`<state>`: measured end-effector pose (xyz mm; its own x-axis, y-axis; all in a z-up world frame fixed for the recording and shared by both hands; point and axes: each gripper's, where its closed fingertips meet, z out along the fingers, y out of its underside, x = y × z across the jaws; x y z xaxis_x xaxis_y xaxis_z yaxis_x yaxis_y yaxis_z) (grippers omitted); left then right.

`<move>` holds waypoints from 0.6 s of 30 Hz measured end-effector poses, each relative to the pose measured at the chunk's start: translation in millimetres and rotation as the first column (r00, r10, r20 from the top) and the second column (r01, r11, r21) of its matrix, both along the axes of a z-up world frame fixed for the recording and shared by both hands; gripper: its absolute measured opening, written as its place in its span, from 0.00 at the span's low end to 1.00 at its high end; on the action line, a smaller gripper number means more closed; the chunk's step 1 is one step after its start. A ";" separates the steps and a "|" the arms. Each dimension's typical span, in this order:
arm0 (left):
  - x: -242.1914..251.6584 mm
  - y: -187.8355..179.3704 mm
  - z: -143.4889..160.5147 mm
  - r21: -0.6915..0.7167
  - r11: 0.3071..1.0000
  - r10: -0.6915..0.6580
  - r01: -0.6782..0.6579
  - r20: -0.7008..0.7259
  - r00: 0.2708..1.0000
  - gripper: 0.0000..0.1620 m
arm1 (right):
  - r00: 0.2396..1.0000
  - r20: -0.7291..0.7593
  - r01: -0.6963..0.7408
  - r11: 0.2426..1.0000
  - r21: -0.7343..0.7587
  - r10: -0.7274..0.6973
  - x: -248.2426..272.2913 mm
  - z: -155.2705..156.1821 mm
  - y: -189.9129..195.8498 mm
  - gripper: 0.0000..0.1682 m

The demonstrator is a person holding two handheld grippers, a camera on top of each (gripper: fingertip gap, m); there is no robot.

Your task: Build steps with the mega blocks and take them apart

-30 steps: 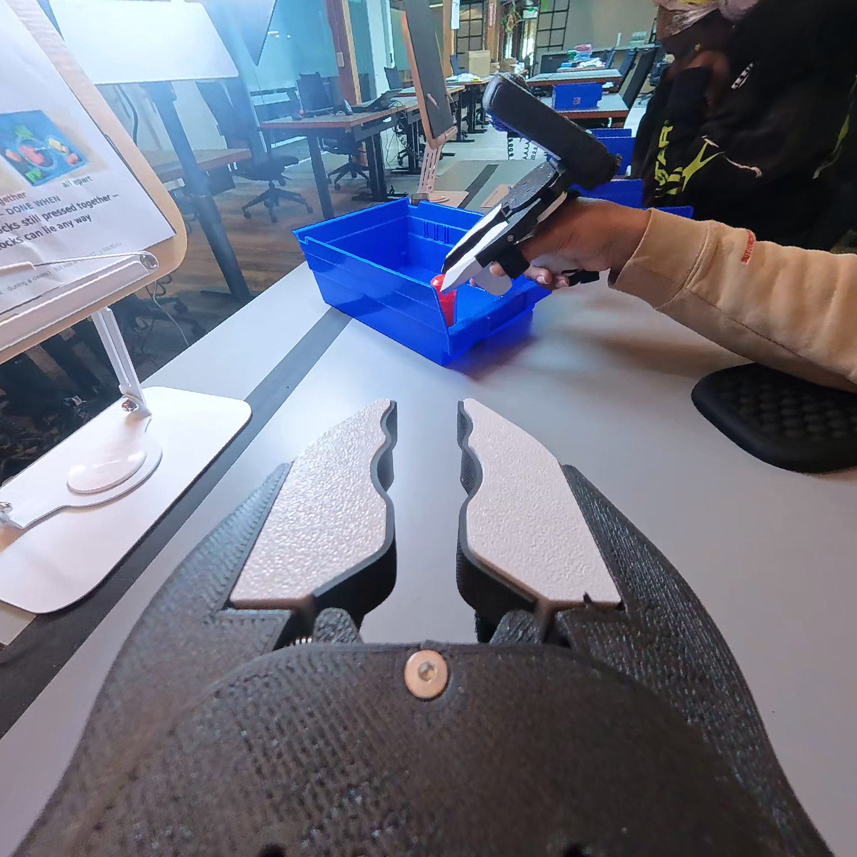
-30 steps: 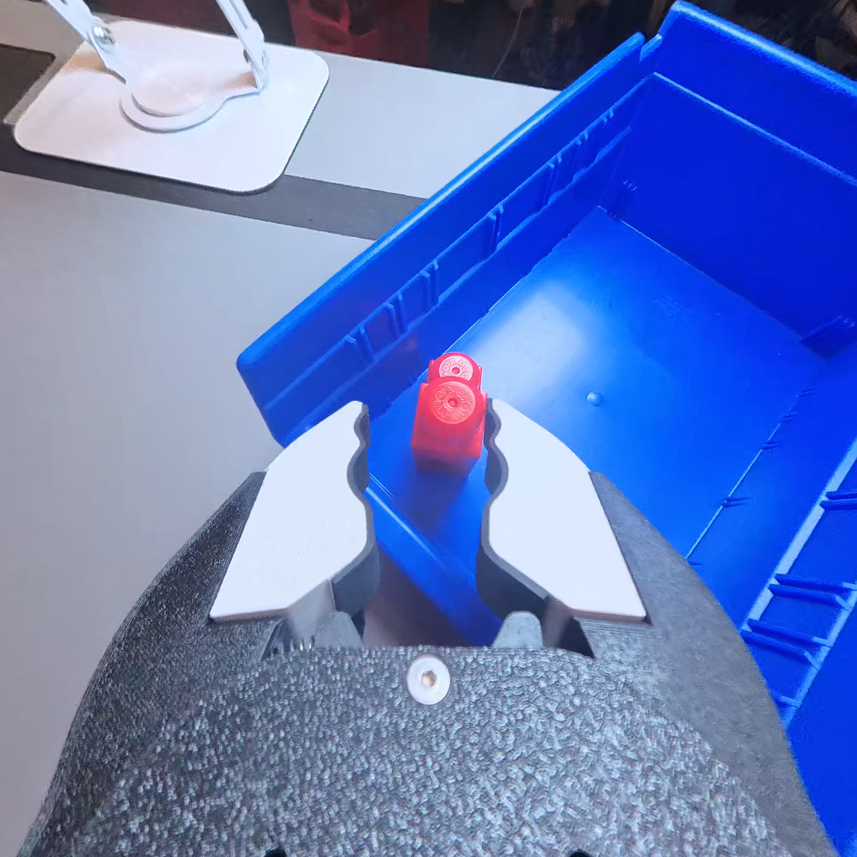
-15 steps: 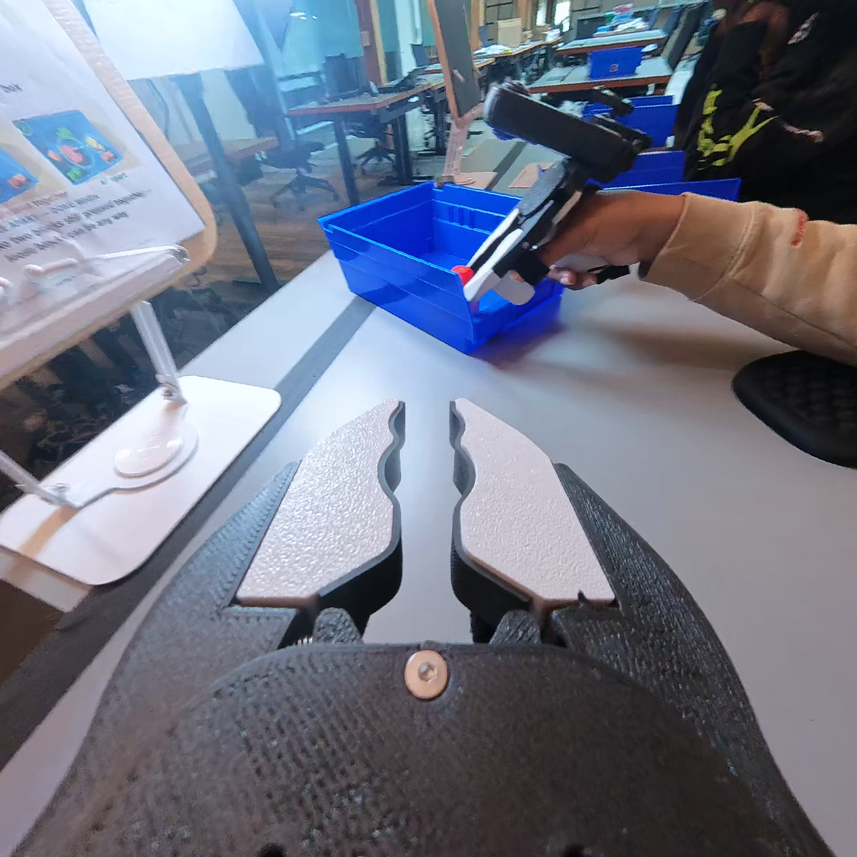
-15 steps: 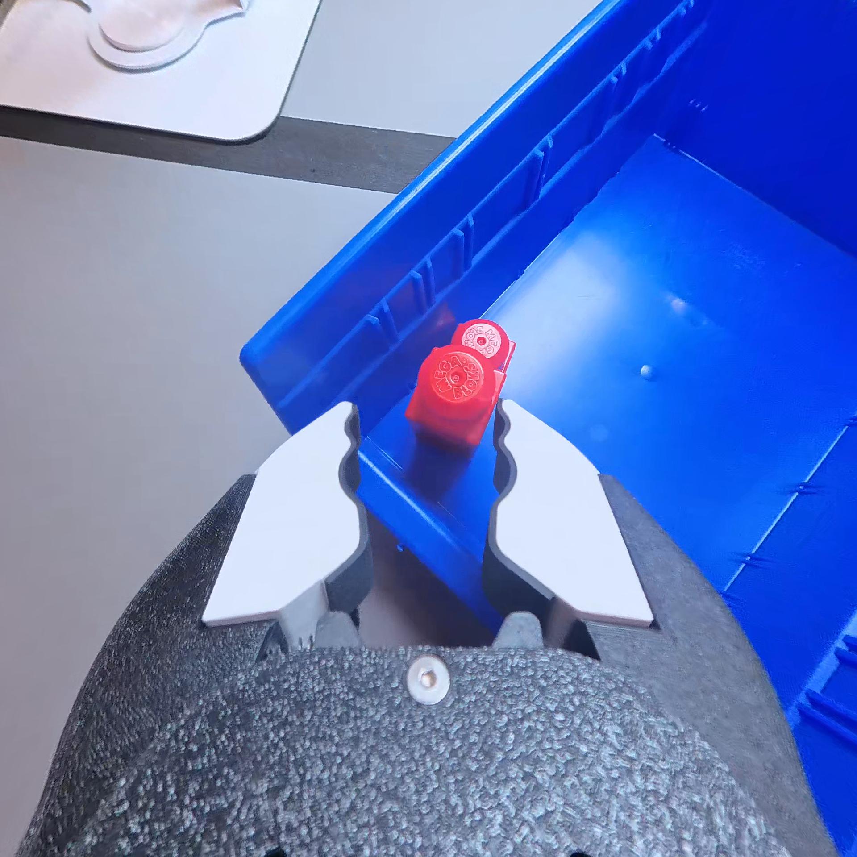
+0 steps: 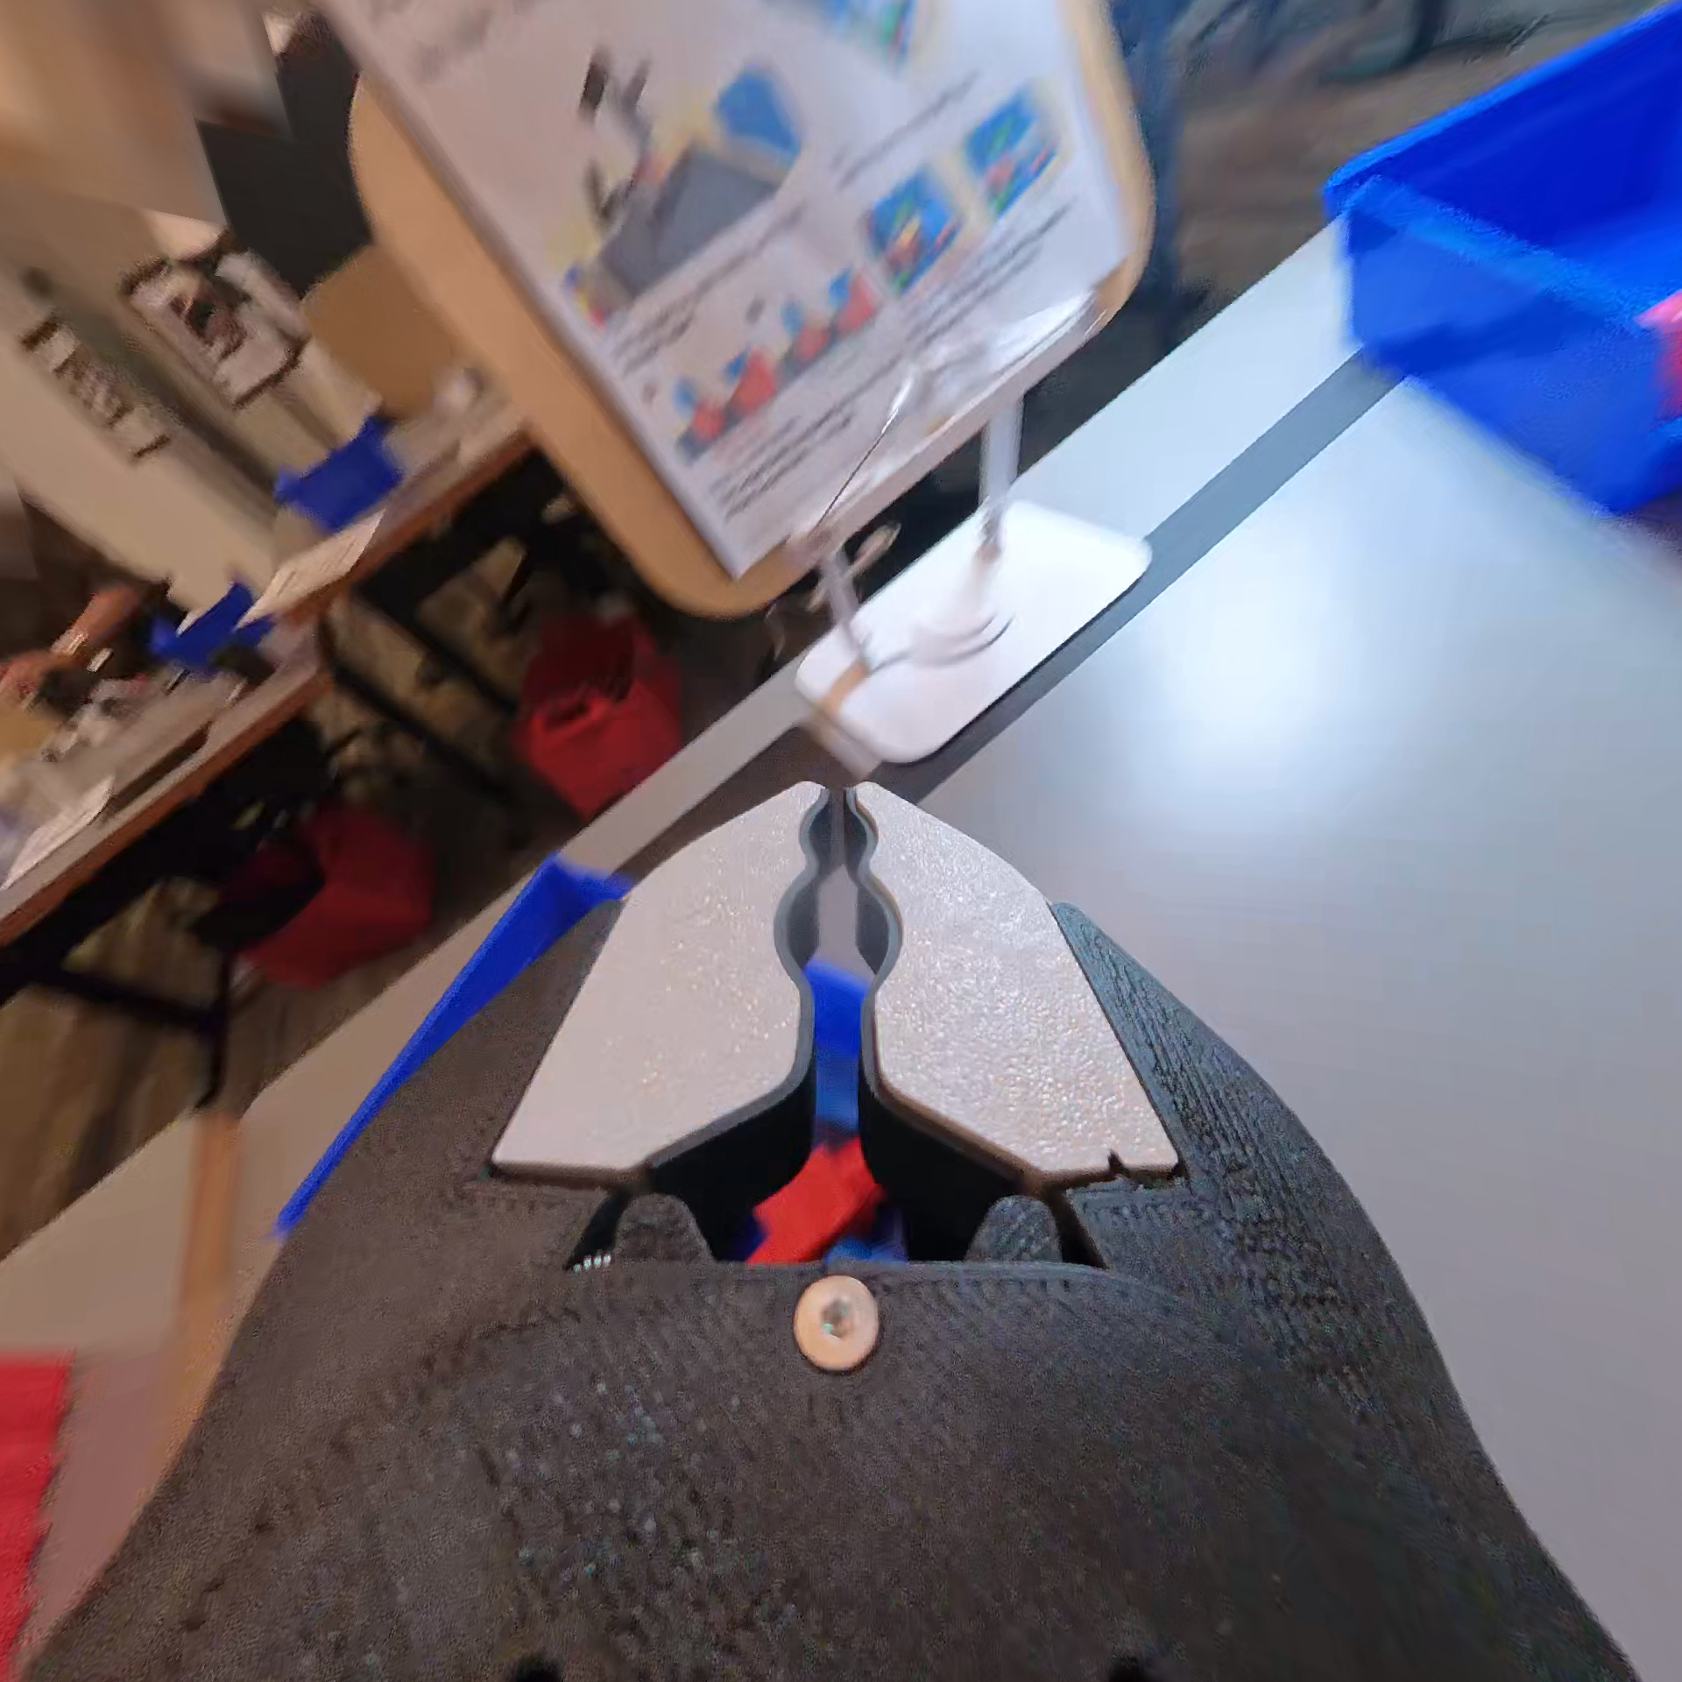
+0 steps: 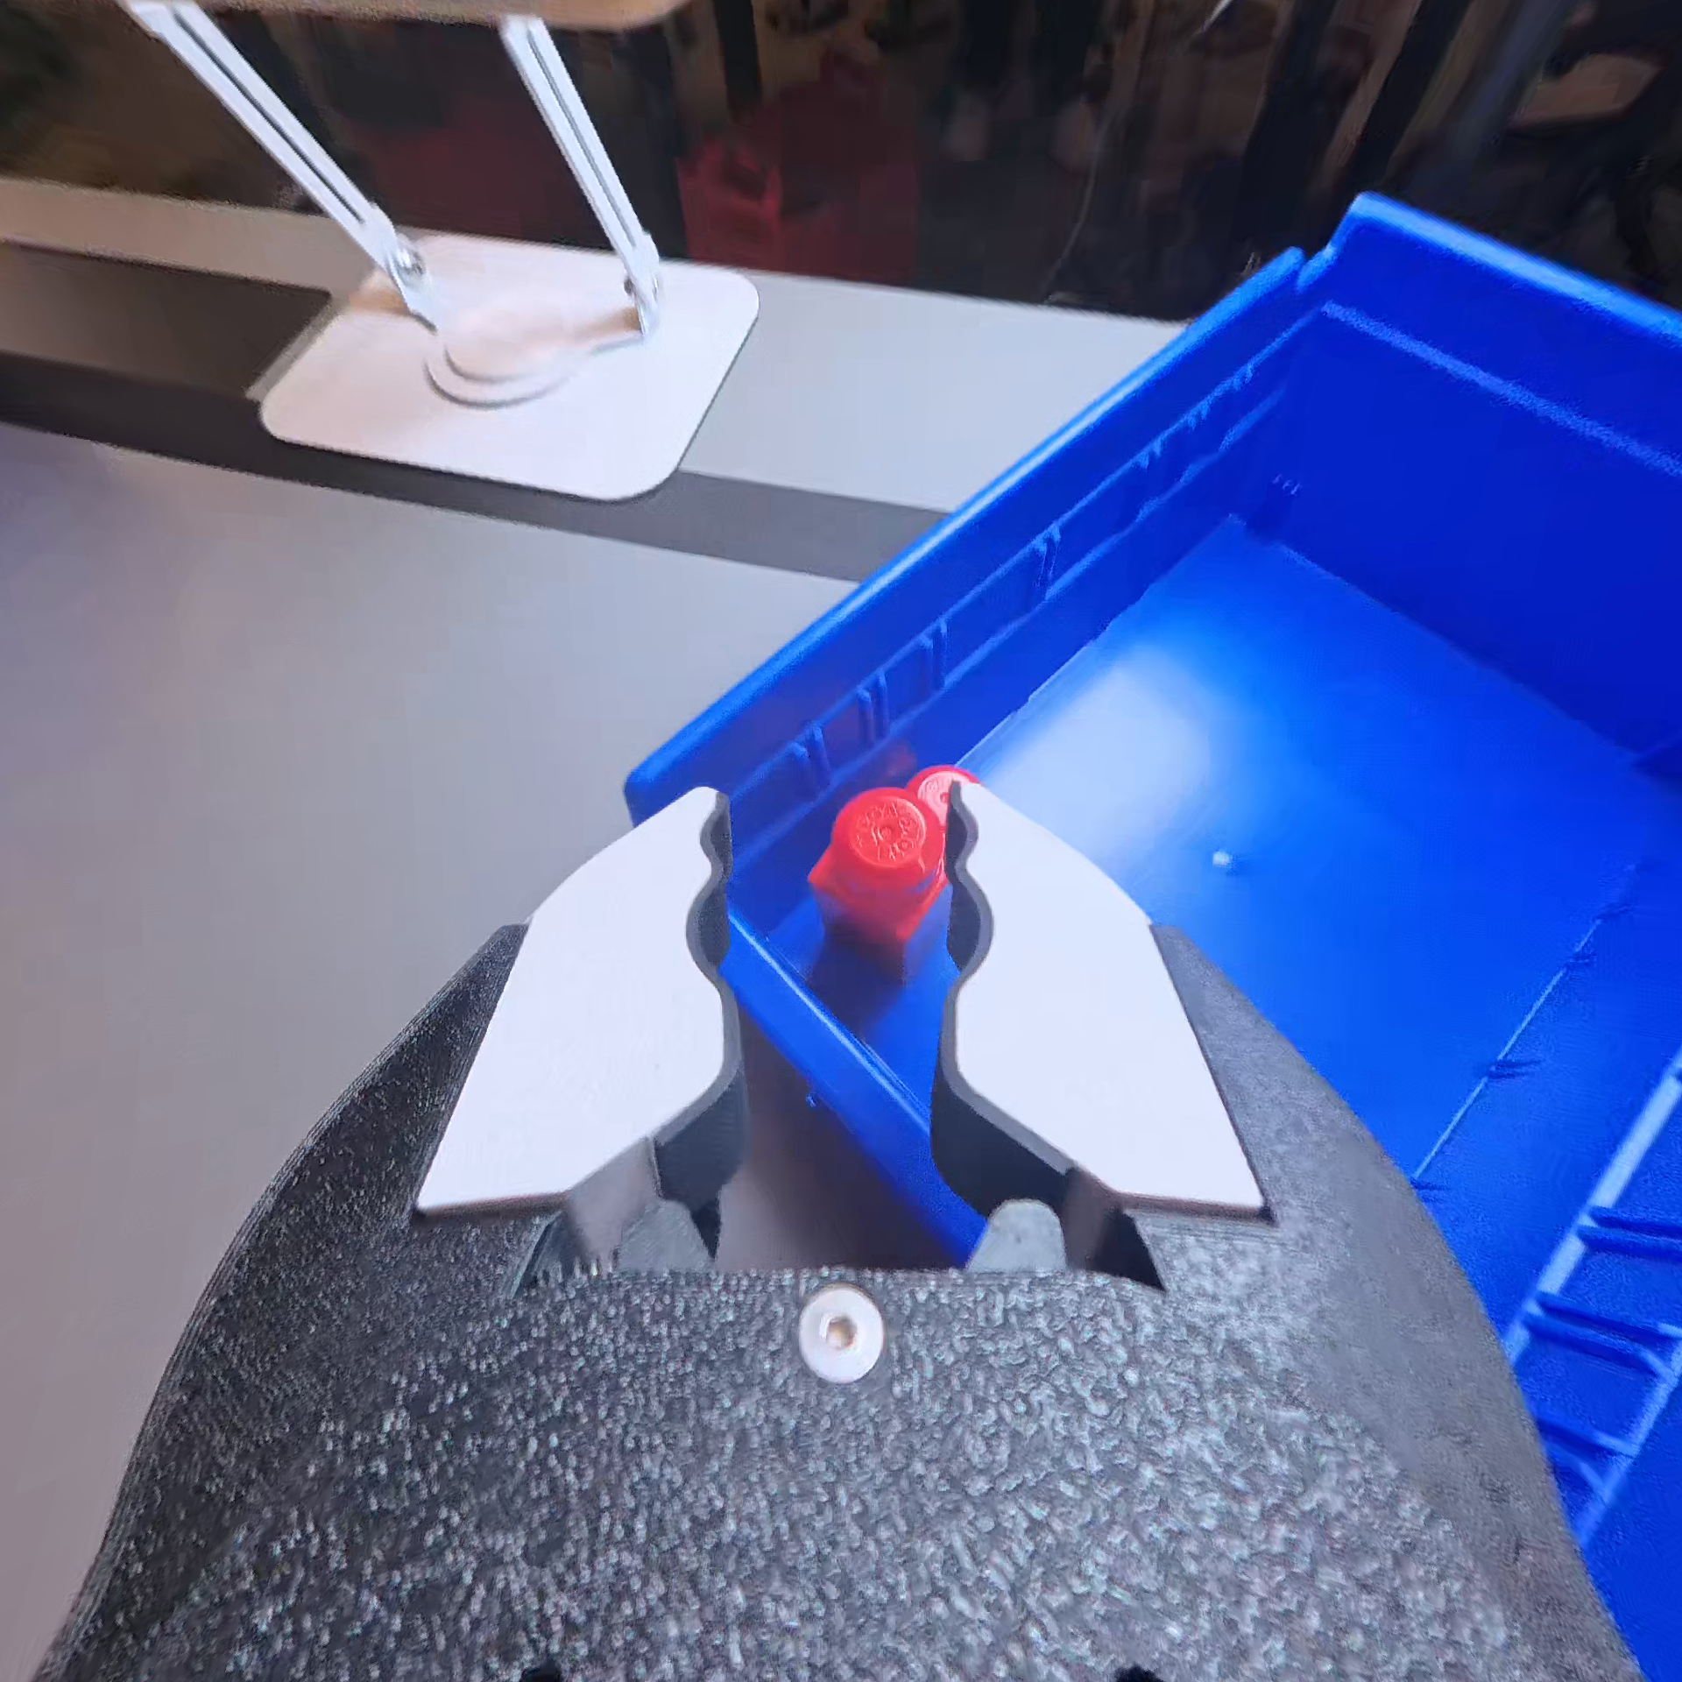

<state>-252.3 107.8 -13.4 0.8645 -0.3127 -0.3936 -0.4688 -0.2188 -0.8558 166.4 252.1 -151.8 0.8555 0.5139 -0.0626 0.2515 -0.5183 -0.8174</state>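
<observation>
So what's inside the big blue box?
Inside the blue bin the right wrist view shows one red block, standing in the near corner between the open right tongs. The floor that shows is bare; the tongs hide some of it.

The right tongs (image 6: 837,819) have pale grey pads (image 6: 601,1028) set in a speckled black body, and the left tongs (image 5: 839,801) wear the same grey on rough black. The block (image 6: 878,874) in the bin (image 6: 1365,819) is bright red against solid blue walls and floor. Under the left tongs sits another bin's blue edge (image 5: 437,1028), with bits of red and blue (image 5: 819,1201) showing through the gap. The tabletop (image 6: 273,728) is light grey, crossed by a dark, near-black strip (image 6: 774,523). The stand's base (image 6: 510,382) is white with silvery legs. The sheet (image 5: 819,227) on its tan board is white with small blue and red pictures.
</observation>
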 end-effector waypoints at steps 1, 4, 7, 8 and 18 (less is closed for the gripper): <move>-19.5 -1.0 -8.4 -0.045 0.996 0.071 -0.072 -0.033 0.997 0.02 | 1.000 -0.016 0.002 0.999 0.044 -0.001 -0.8 12.0 -0.3 0.27; -62.9 -5.2 -38.1 -0.189 0.956 0.210 -0.224 -0.091 0.974 0.04 | 0.996 -0.062 -0.047 0.980 0.192 0.060 -16.3 50.4 -9.6 0.28; -93.3 -11.1 -62.3 -0.281 0.900 0.287 -0.332 -0.190 0.939 0.08 | 0.978 -0.100 -0.144 0.935 0.324 0.185 -46.2 79.5 -27.3 0.27; -100.5 -12.6 -68.2 -0.300 0.885 0.303 -0.357 -0.212 0.929 0.08 | 0.966 -0.104 -0.184 0.915 0.360 0.235 -58.1 84.3 -34.0 0.27; -131.9 -28.5 -144.6 -0.570 0.703 0.316 -0.425 -0.285 0.905 0.19 | 0.807 -0.118 -0.509 0.783 0.358 0.579 -173.3 24.5 -79.1 0.22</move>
<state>-384.2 79.3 -157.9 0.9075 -0.1971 -0.3709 -0.3480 -0.8474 -0.4011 -6.9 173.0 -127.3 0.4101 0.9117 0.0251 0.2223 -0.0732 -0.9722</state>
